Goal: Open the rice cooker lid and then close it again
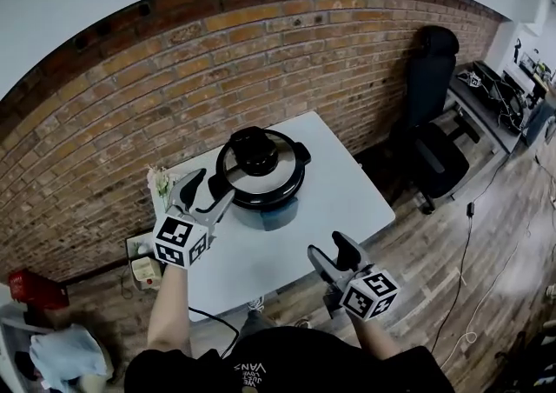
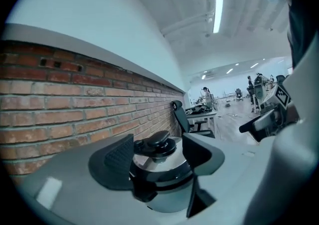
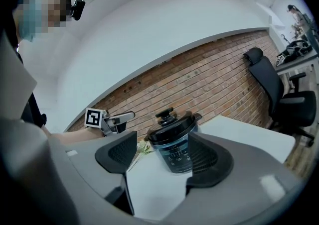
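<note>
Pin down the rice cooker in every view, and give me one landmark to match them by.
Head view: rice cooker at the centre, on the white table.
Left gripper view: rice cooker at bottom centre, seen close.
Right gripper view: rice cooker just below centre, farther off.
Shared landmark: the brick wall runs behind the cooker in all three.

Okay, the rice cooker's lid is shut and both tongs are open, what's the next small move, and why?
Probably bring the left tongs forward over the knob on the lid. The rice cooker is closed, the left tongs are open and empty close beside it, and the right tongs hang farther back over the table, so the left likely has the shorter reach.
</note>
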Available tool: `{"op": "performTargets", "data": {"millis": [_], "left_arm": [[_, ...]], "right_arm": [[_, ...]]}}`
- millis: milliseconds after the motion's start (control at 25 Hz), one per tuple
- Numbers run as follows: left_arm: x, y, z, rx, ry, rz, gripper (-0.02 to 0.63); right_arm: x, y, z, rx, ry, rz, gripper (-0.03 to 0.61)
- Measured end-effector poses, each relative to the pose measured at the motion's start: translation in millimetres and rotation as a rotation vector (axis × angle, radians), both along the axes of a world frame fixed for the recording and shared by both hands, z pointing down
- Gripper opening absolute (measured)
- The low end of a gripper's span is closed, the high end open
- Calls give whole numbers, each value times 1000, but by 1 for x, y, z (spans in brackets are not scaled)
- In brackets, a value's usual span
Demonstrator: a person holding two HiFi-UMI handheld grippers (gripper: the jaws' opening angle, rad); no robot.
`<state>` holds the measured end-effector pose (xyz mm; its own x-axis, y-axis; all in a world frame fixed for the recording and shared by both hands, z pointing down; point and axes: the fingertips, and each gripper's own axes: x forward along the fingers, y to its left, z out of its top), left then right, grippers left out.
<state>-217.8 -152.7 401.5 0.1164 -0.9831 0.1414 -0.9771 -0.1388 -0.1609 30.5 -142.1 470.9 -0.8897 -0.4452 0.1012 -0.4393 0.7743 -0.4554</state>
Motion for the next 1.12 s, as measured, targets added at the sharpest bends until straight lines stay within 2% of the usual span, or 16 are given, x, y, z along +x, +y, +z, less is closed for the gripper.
{"op": "performTargets", "data": {"millis": [240, 520, 880, 1120], "left_arm": [[-5, 63, 3, 58, 32, -140, 284], [3, 120, 23, 74, 70, -261, 282], [40, 158, 61, 44, 112, -290, 278], [63, 167, 67, 74, 127, -299, 199]], "right_arm": [[-3, 13, 0, 21, 19, -72, 310], [-6, 26, 5, 39, 40, -115, 307], [-10, 44, 20, 58, 84, -162, 282], [-8, 50, 26, 67, 96, -161, 222]]}}
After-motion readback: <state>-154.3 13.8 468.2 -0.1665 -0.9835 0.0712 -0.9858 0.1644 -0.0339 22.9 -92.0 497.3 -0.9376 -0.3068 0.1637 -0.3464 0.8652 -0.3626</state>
